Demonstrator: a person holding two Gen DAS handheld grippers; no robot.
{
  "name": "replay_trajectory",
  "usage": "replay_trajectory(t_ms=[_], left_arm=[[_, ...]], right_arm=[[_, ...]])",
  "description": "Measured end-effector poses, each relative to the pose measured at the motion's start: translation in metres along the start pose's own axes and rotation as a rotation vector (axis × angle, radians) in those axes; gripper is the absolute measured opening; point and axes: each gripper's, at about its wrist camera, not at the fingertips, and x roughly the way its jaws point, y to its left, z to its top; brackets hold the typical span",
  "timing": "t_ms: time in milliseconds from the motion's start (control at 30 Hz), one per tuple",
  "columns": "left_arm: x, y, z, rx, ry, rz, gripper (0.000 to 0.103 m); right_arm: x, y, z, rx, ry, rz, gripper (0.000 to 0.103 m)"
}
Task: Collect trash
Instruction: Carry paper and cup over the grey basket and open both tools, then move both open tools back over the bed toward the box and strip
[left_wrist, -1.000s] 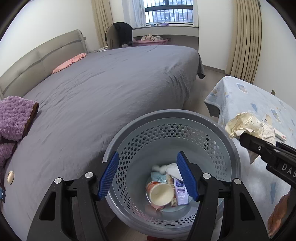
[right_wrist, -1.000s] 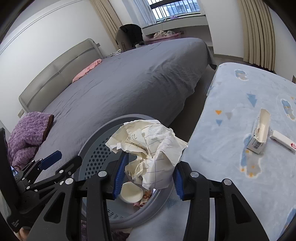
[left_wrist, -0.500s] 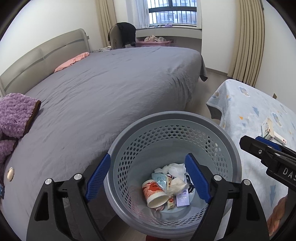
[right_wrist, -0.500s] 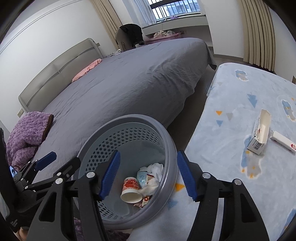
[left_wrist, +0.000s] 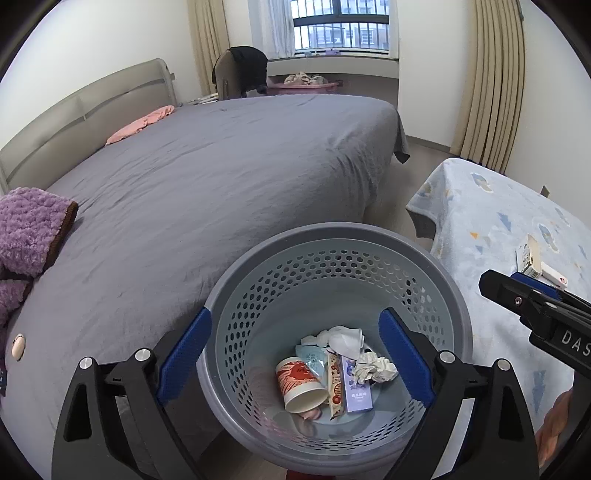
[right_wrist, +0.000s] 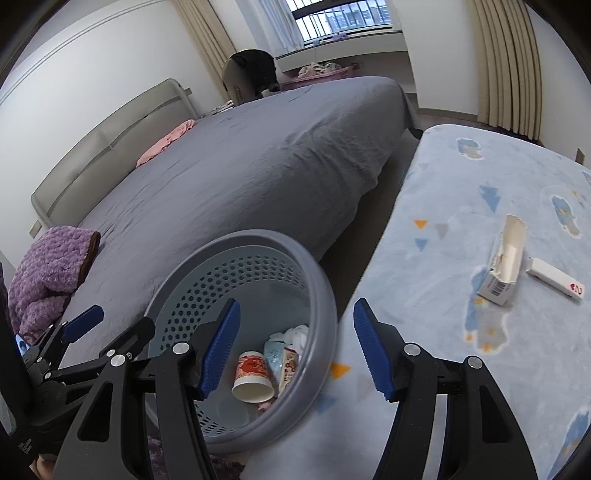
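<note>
Basket (left_wrist: 448, 291) rim touches blanket (right_wrist: 454, 177) edge — grippers (right_wrist: 295, 349) agape.

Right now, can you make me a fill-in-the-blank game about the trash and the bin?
1. The crumpled paper ball lies inside the ____.
2. The torn carton lies on the ____ blanket.
3. The paper cup lies on its ____.
4. The right tool is ____.

Missing words: basket; blue; side; open

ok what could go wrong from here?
Two pieces are left on the blanket-covered table: the torn box and the white tube. They lie almost touching, so the open right gripper may nudge one while grabbing the other. The basket sits off the table's edge, so a short drop could miss its rim.
</note>
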Motion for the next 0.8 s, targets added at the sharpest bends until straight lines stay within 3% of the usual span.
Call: replay_trajectory(t_ms=[800], left_arm=[[-0.013,-0.061,-0.002,0.067,-0.022,-0.115,0.093]], right_arm=[[-0.046,-0.075,-0.003,0.094,-0.085,-0.130,0.065]])
